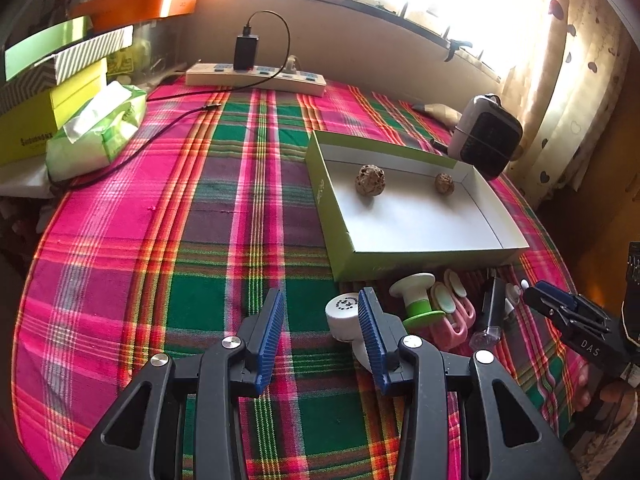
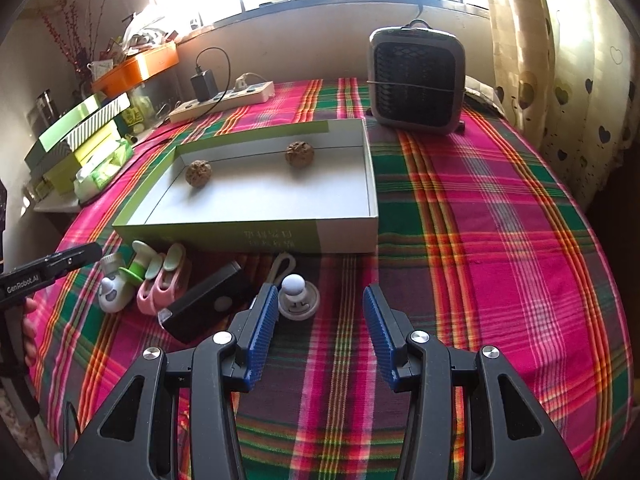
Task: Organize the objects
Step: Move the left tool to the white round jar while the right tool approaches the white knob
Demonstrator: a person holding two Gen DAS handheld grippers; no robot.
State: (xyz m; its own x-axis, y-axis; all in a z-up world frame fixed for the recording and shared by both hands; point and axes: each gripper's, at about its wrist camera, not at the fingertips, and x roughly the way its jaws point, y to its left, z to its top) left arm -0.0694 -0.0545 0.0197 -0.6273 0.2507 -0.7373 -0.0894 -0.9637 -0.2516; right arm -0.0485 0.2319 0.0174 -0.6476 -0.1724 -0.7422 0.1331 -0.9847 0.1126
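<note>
Both my left gripper [image 1: 322, 316] and right gripper [image 2: 320, 312] gape, holding nothing; bare cloth [image 2: 500, 240] lies right of the box [image 2: 348, 236], seemingly unobstructed.

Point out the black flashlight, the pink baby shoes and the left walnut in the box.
black flashlight [image 2: 208, 306], right wrist view, middle of its body.
pink baby shoes [image 2: 162, 286], right wrist view, top of the nearer shoe.
left walnut [image 2: 198, 173], right wrist view, centre of its shell.

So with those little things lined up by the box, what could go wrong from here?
The small items crowd together: reaching for the white bottle may knock the green-and-white piece over. The two walnuts in the open box could roll if the box is bumped.
</note>
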